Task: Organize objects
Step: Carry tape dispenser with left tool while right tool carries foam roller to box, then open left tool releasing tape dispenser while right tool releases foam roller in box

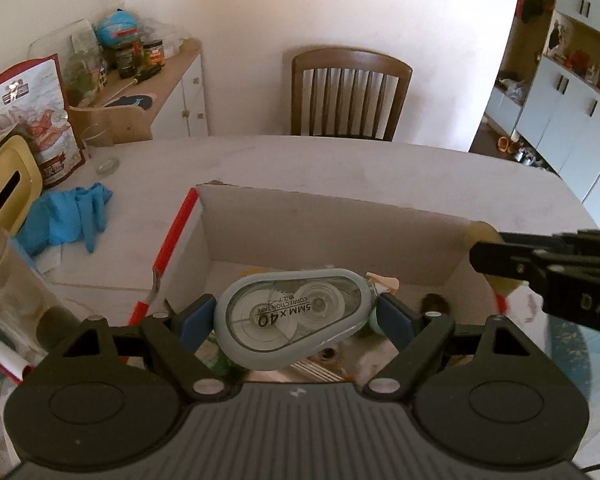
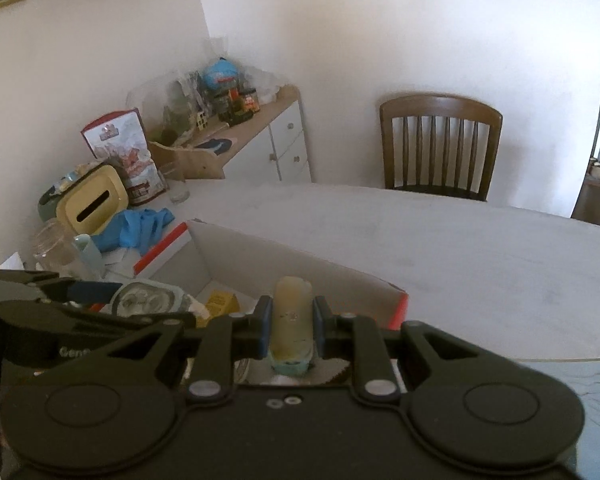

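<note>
While the left gripper [image 1: 296, 316] was clamped on a grey correction tape dispenser [image 1: 294, 318], its blue pads [image 1: 196, 318] pressing in on both ends, the thing sat flat with the label facing the camera, reading 5MM x 40. It was held up over the open cardboard box [image 1: 332, 224], the one with the red edge, which stood on the pale table [image 1: 340, 164]. The right gripper [image 2: 291, 330] was closed too, squeezing a yellowish glue-stick-looking tube [image 2: 292, 312] that stood upright between its pads, with a light blue cap at the bottom end. That one was also over the box, near its right corner, and you could see it poking in at the side of the left camera's view. Down in the box there was a yellow item [image 2: 220, 302] and some other bits I honestly couldn't make out. Left of the box lay a crumpled blue glove [image 1: 66, 218], a clear glass jar [image 1: 4, 276], a yellow tissue box [image 1: 8, 184] and a red snack bag [image 1: 40, 116]. A wooden chair [image 1: 350, 94] stood at the far side of the table, with a cluttered white cabinet [image 1: 180, 92] off to the left by the wall.
</note>
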### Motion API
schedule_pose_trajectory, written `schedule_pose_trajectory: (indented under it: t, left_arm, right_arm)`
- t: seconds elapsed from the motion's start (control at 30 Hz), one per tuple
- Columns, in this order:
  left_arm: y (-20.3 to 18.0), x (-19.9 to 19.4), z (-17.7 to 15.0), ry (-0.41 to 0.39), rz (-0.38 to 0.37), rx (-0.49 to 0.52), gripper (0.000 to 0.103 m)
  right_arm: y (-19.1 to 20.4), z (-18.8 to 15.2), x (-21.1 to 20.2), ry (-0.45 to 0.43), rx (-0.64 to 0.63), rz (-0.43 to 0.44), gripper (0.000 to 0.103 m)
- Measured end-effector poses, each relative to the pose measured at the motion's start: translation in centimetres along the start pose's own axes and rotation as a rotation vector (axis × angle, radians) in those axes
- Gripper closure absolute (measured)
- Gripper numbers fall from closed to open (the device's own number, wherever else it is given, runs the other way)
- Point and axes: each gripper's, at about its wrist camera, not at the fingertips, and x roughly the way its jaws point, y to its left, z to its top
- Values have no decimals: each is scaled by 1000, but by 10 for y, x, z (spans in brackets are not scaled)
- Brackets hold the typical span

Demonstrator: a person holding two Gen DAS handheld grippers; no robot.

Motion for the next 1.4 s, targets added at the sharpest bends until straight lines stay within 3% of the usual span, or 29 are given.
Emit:
schedule_pose_trajectory:
  t: [0.37,0.63,0.97,1.4]
  left_arm:
    - [22,51,-6,65,25,23,16]
    - [24,65,-9,95,17,57,16]
    - [16,71,-9,117,36,114,16]
    - [14,57,-11,100,31,97,16]
  right_arm:
    - [8,1,79,145,12,-40,84]
    - [15,-8,107,232,19,-63,84]
    - [20,-11,115,261,14,-77,81]
    - [15,-10,79,198,14,-32,72]
